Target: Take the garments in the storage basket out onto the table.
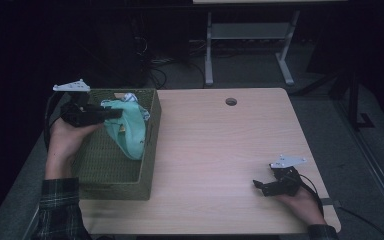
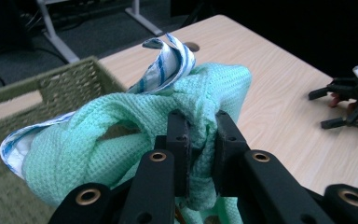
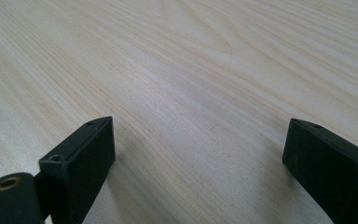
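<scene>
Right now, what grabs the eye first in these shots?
The mint-green cloth, pinched in the left gripper above the woven basket at the table's left edge, with a blue-striped cloth bunched against it. The right gripper sits open, low over bare wood at the table's near right.

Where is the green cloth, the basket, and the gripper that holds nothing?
green cloth (image 2: pixel 121 140), left gripper view, on its bunched waffle weave beside the jaws.
basket (image 1: pixel 115 185), high view, on its woven front wall.
right gripper (image 1: pixel 260 187), high view, midway between its open fingertips, above the table.
</scene>
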Demonstrator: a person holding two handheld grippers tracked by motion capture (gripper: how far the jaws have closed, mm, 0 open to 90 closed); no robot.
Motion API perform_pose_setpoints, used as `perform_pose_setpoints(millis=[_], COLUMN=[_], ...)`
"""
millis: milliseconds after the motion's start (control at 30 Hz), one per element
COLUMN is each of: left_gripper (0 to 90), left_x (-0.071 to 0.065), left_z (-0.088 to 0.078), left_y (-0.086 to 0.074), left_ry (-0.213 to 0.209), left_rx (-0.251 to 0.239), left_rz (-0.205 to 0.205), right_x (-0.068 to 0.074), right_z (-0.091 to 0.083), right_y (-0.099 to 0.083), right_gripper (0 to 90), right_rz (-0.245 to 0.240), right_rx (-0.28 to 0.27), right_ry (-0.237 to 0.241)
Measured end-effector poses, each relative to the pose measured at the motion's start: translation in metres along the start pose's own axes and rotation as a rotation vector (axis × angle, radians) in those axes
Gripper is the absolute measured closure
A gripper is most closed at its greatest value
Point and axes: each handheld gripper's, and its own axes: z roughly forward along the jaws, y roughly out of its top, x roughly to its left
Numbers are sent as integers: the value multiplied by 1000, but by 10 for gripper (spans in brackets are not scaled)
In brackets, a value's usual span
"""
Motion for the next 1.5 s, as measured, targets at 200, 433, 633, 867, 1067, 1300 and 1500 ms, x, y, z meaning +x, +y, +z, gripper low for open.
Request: perform_pose_setpoints(millis=[200,433,633,867,1067,1300,1500], left_gripper=[791,793,792,792,792,792,792], left_x=[-9,-20,-30,-45,-55,-68,-78], left_z=[-3,-4,-2,7,16,30,45], left_y=[12,27,37,47,52,54,50], left_ry=[-41,-85,-141,-185,-211,-239,-263], left_rx=[-32,-57,-83,-96,-86,-76,-73], left_rz=[9,29,45,72,91,117,124], right_x=[0,0,0,0,0,0,0], right_z=[0,0,0,0,0,0,0], right_y=[0,0,0,0,0,0,0], right_gripper=[87,88,87,88,88,88,88], right_rz=[6,4,4,4,3,6,3], right_rx=[4,2,2,2,3,3,2], right_ry=[2,2,2,2,1,2,2])
